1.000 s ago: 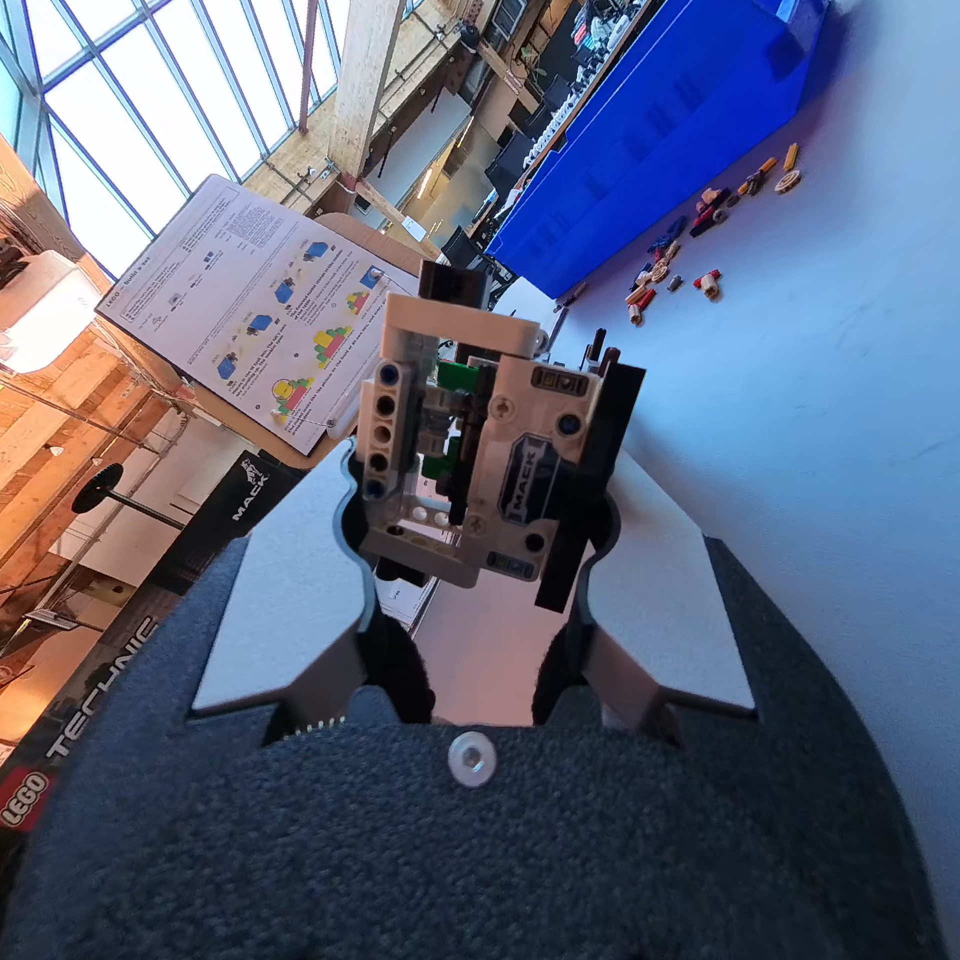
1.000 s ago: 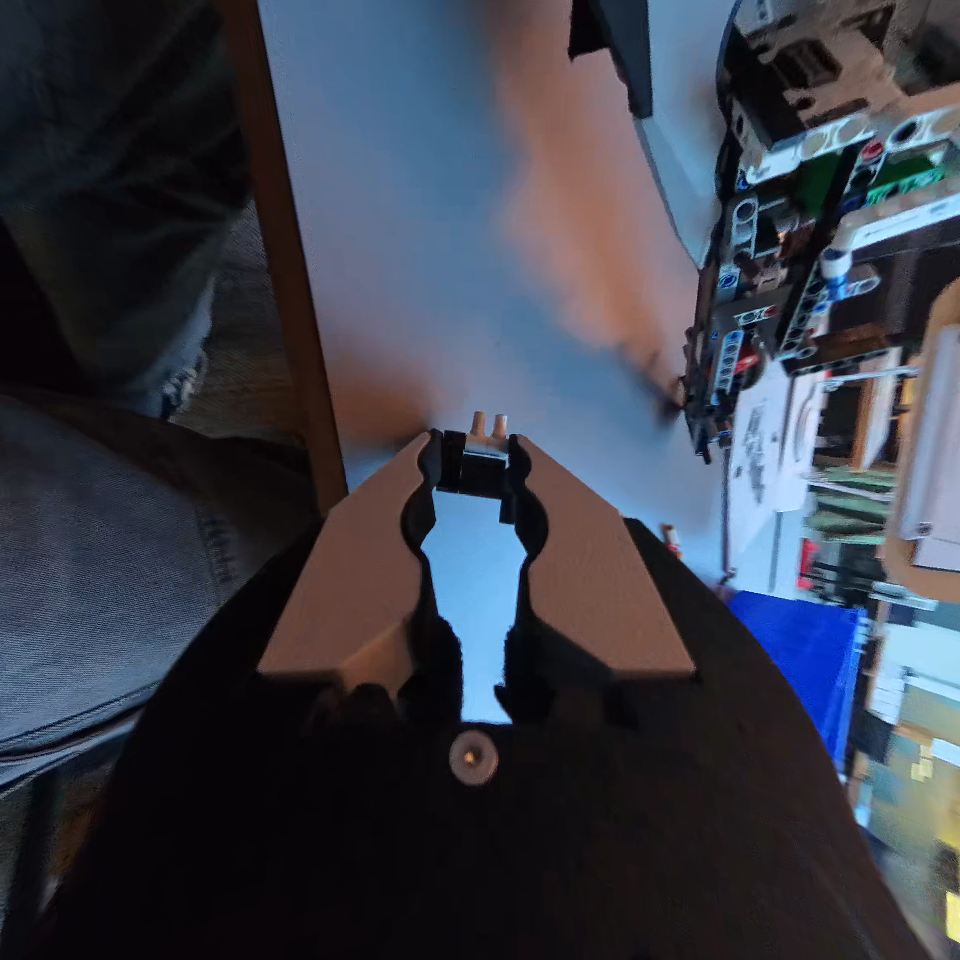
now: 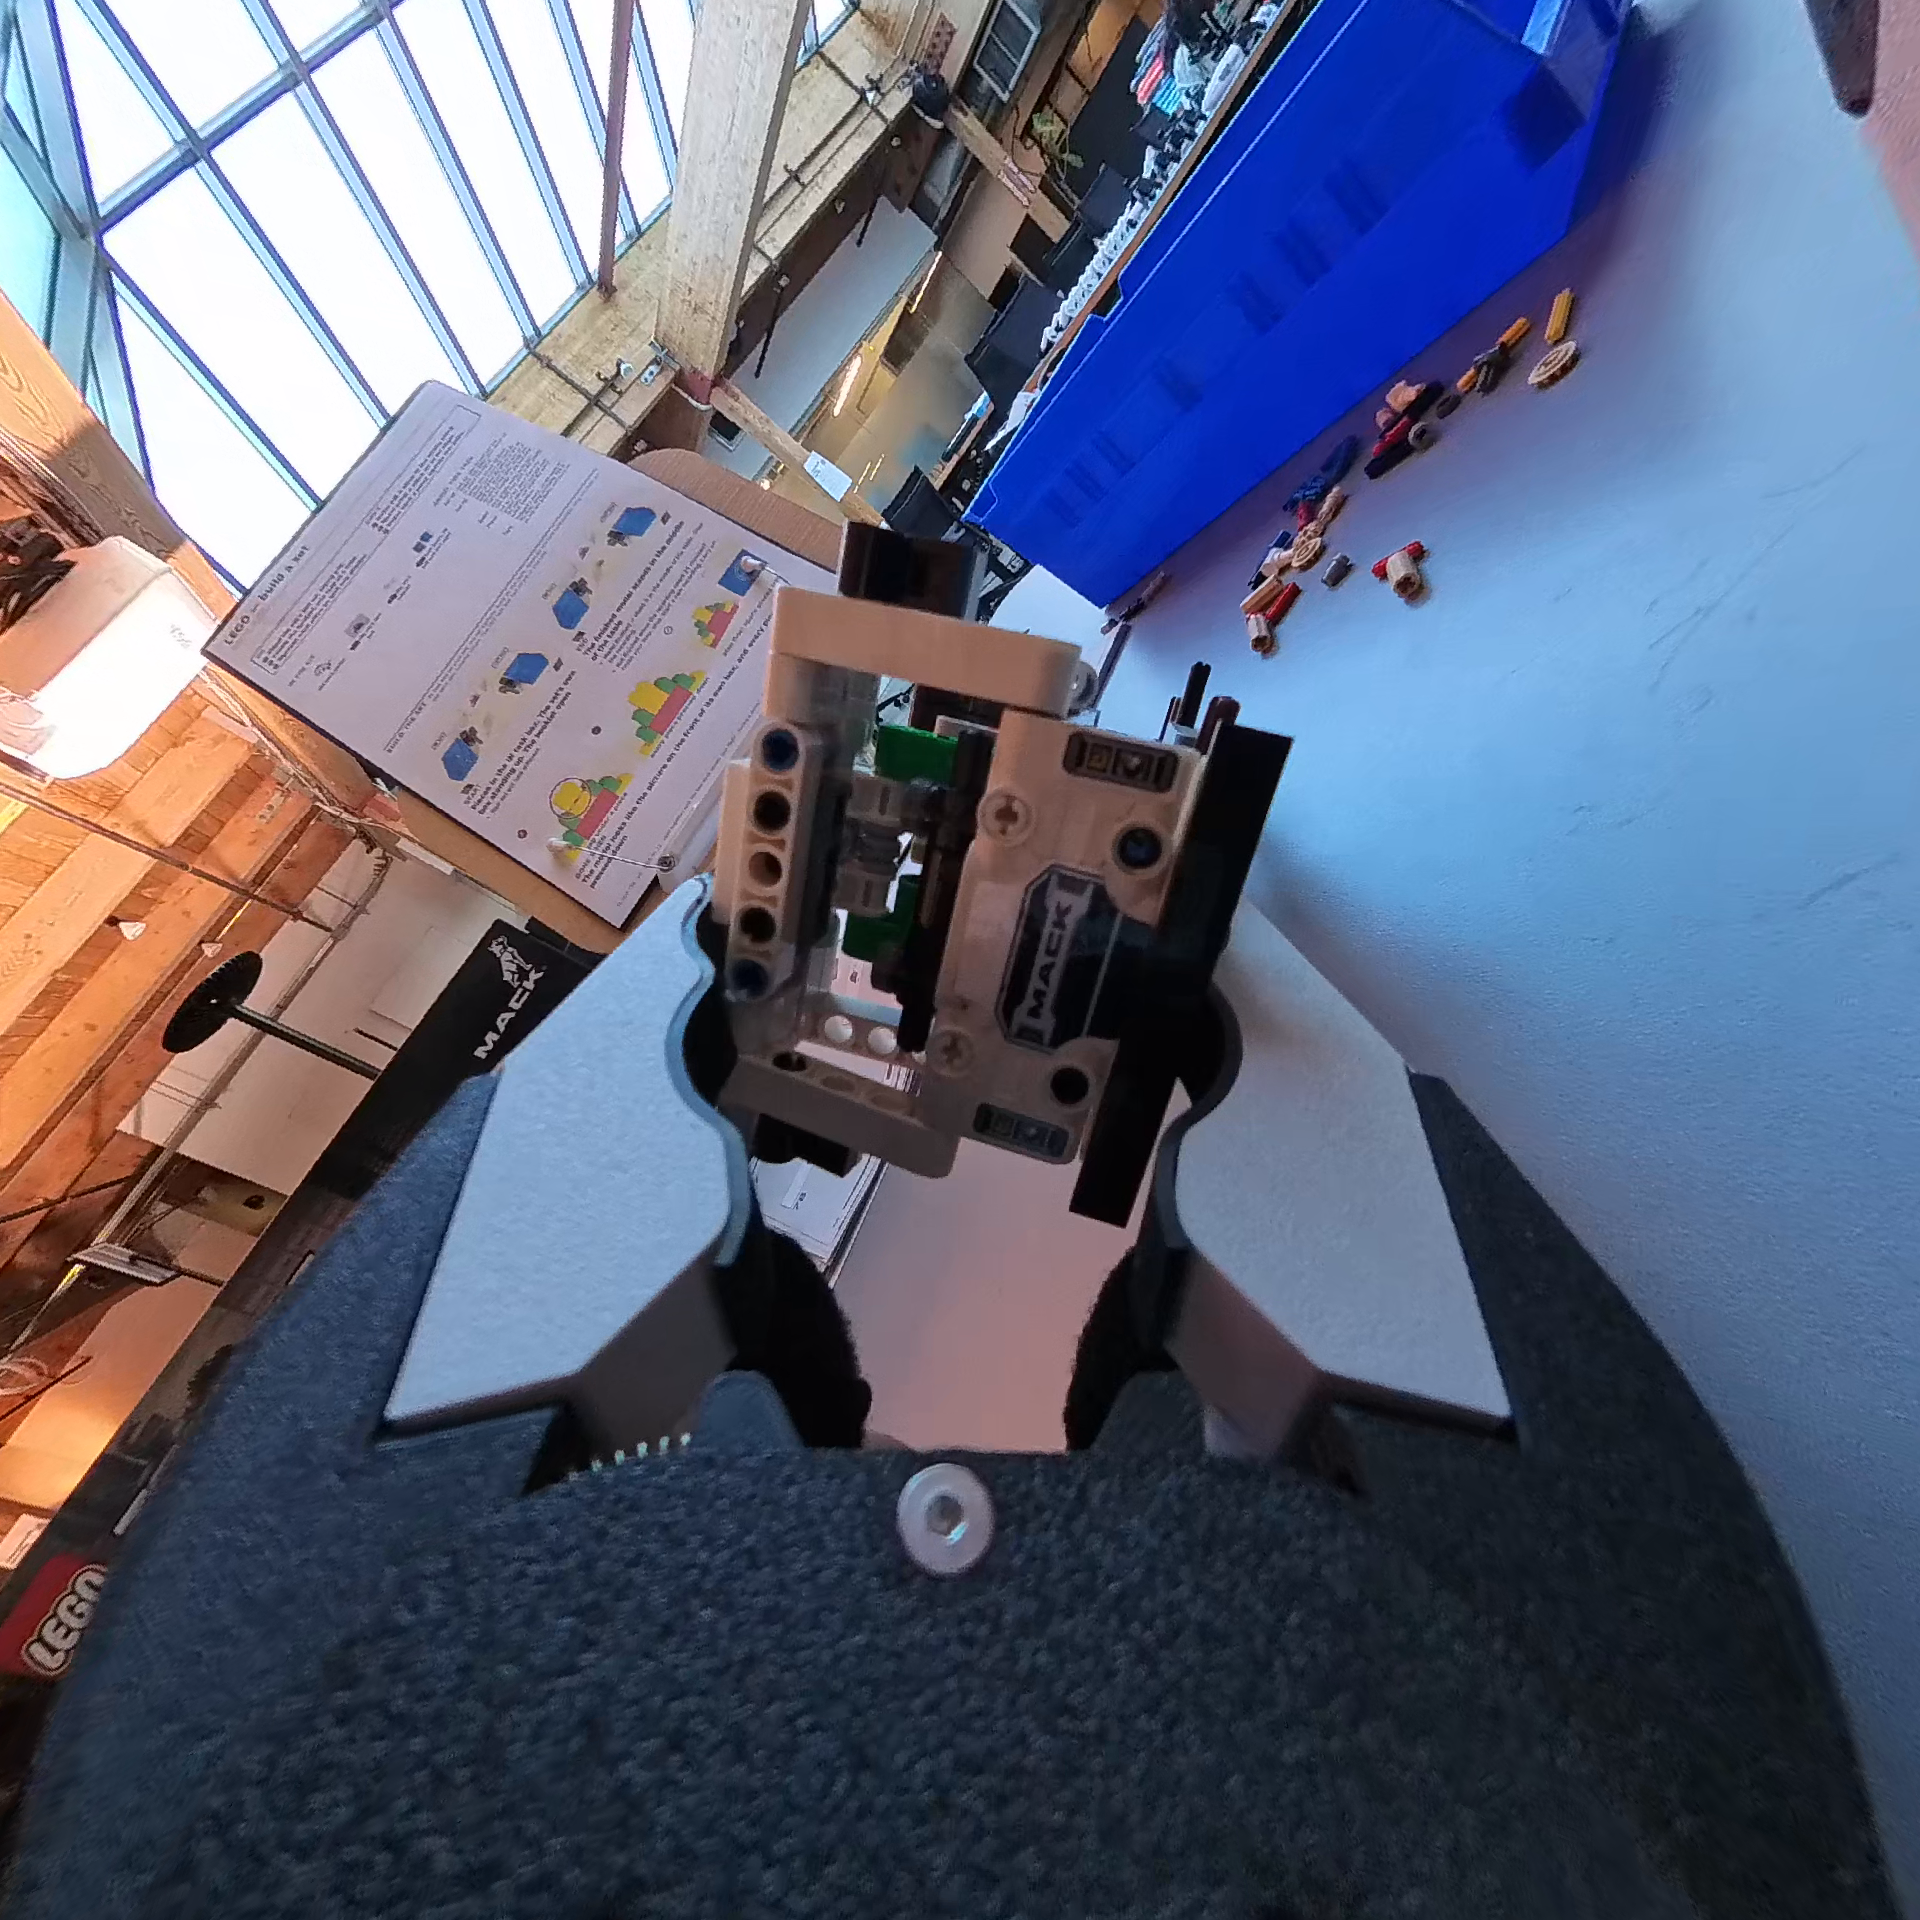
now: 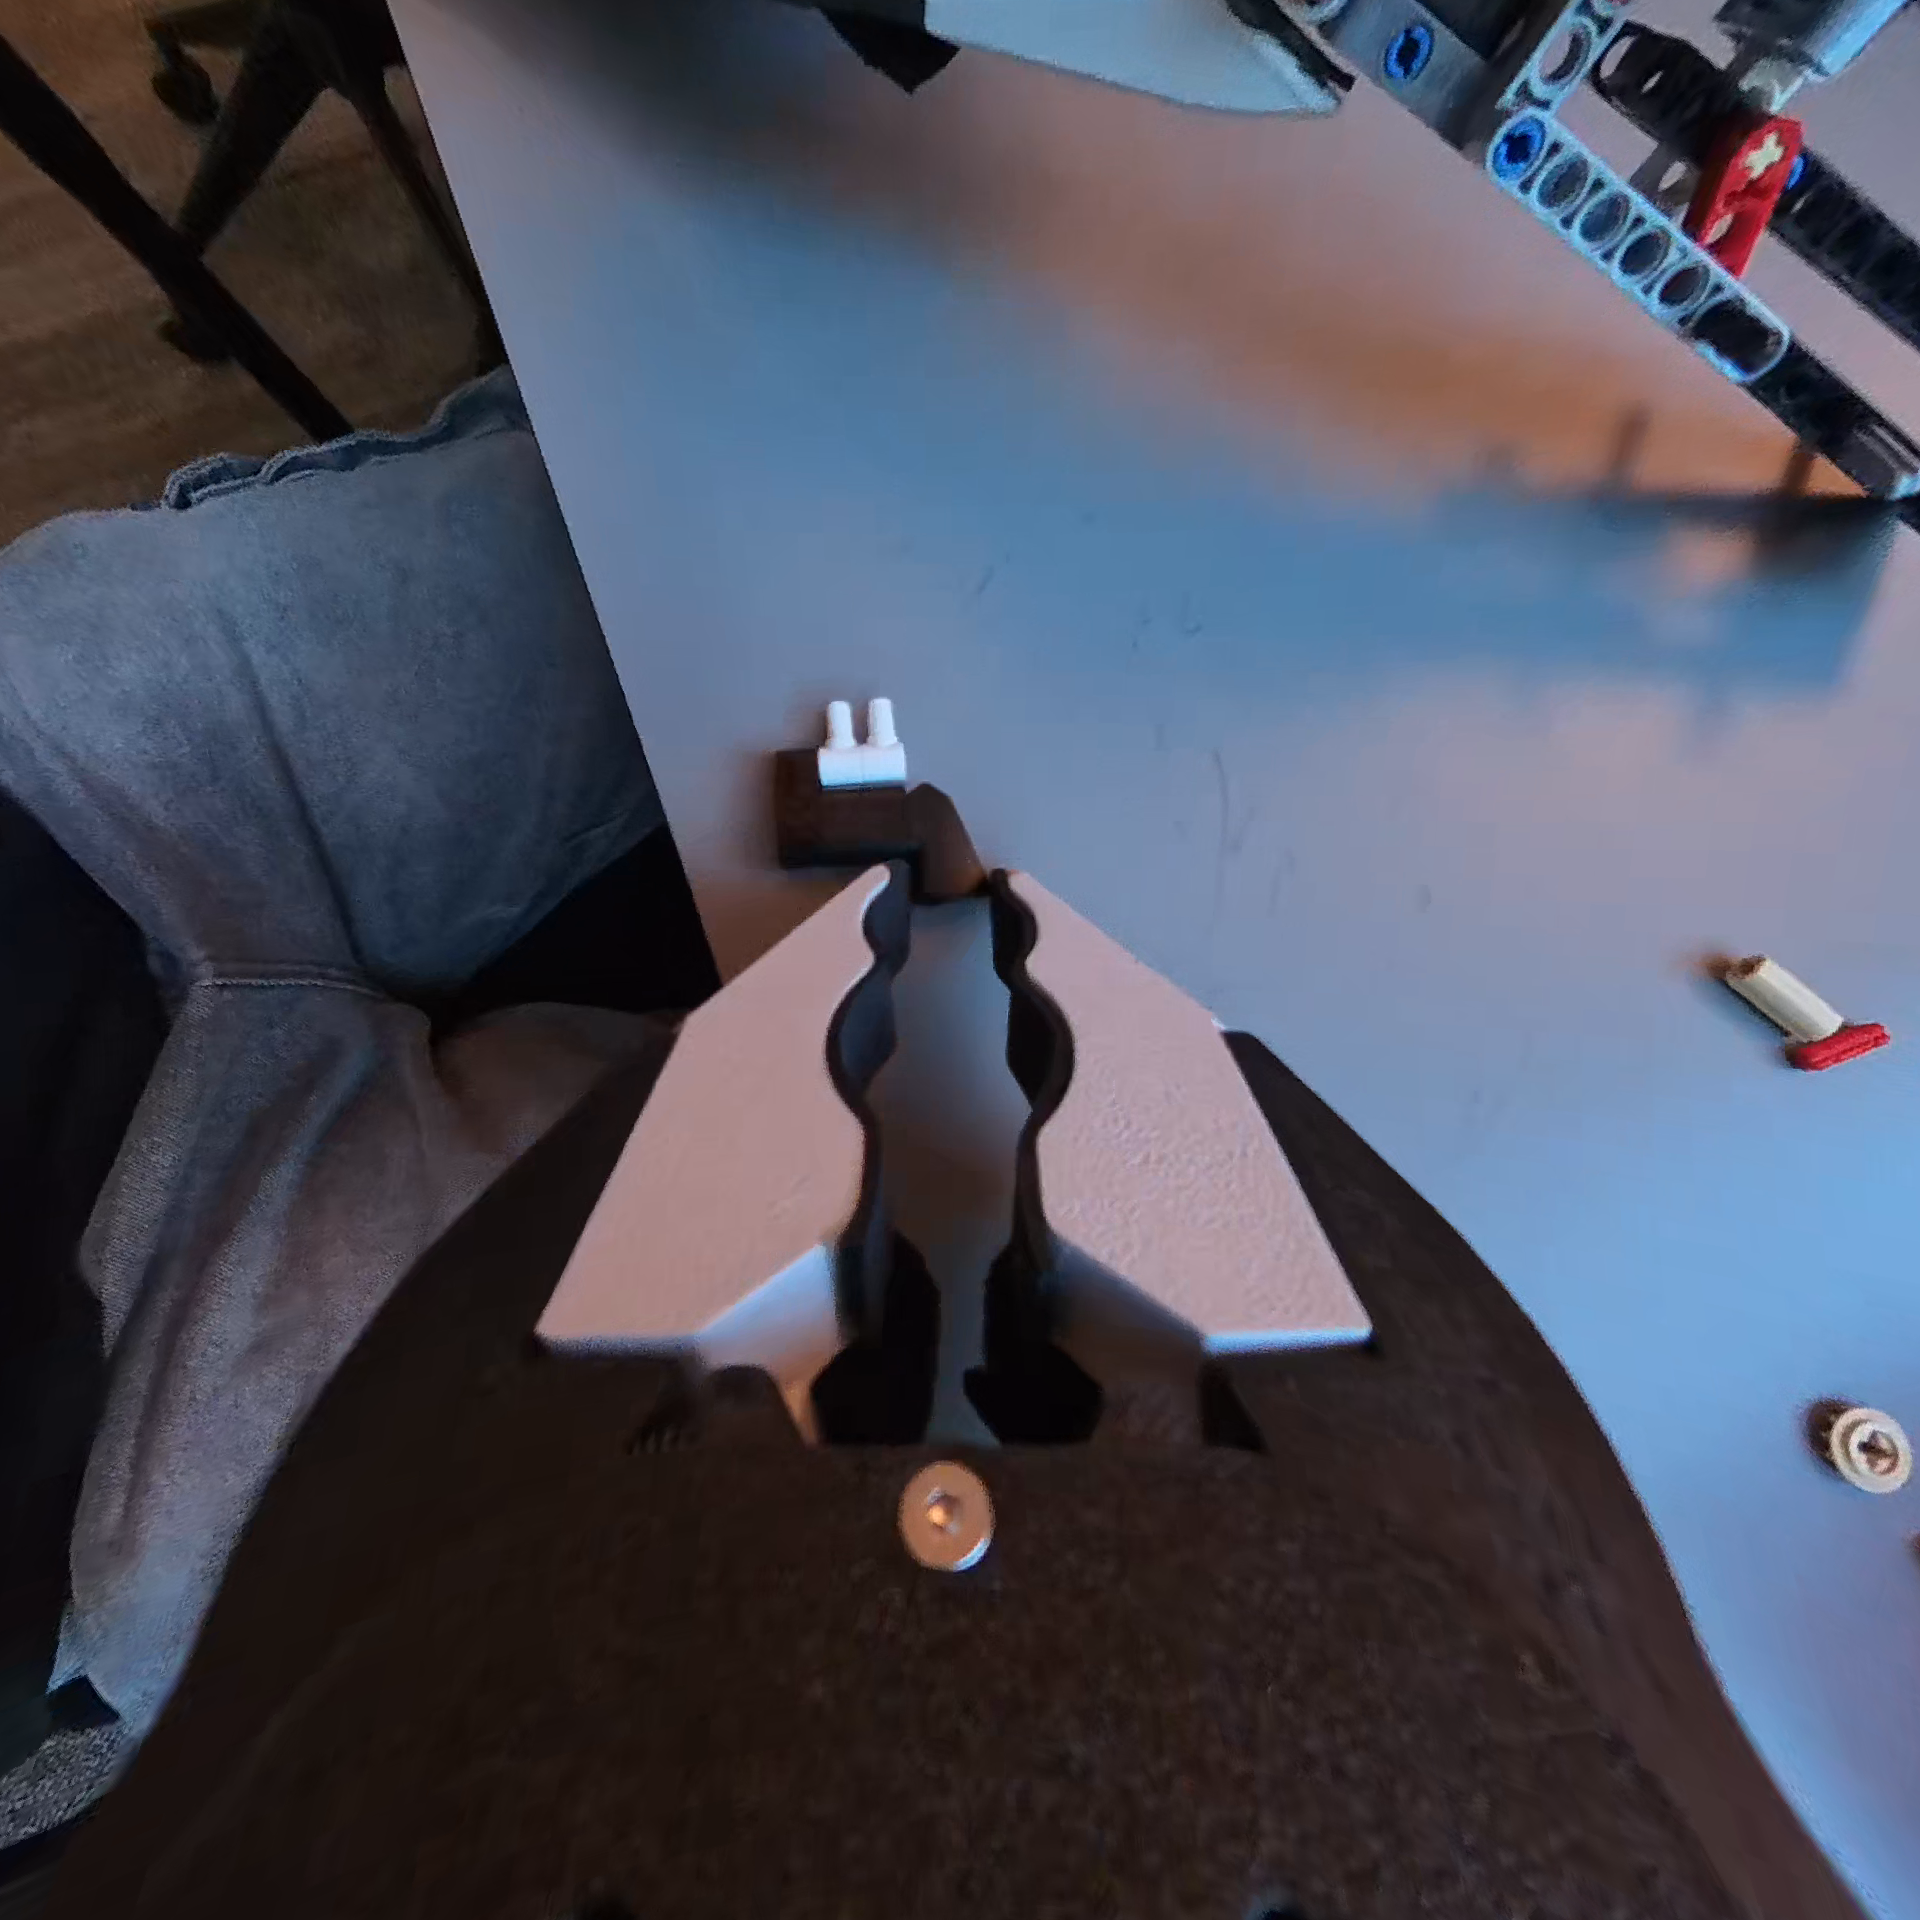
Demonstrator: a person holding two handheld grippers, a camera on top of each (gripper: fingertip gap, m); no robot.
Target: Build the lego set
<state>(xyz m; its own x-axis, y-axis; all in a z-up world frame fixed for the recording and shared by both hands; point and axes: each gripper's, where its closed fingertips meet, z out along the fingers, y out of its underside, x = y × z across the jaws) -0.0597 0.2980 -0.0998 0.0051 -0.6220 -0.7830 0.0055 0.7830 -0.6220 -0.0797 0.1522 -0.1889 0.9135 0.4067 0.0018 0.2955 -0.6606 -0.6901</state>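
Now the left tool (image 3: 961, 1029) squeezes the lego truck (image 3: 977, 894); the right tool (image 4: 943, 883), slightly open, holds nothing, a black piece (image 4: 847, 821) at its tips.

My right gripper (image 4: 943, 883) is hovering low over the pale table (image 4: 1195, 644), jaws standing slightly apart, tips touching a small black piece (image 4: 847, 826) with a white two-pronged part (image 4: 860, 753) at twelve o'clock. The part-built lego model (image 4: 1652, 218) is showing at one o'clock; a red-tipped pin (image 4: 1803, 1013) and a tan gear (image 4: 1865, 1446) are lying around three o'clock.
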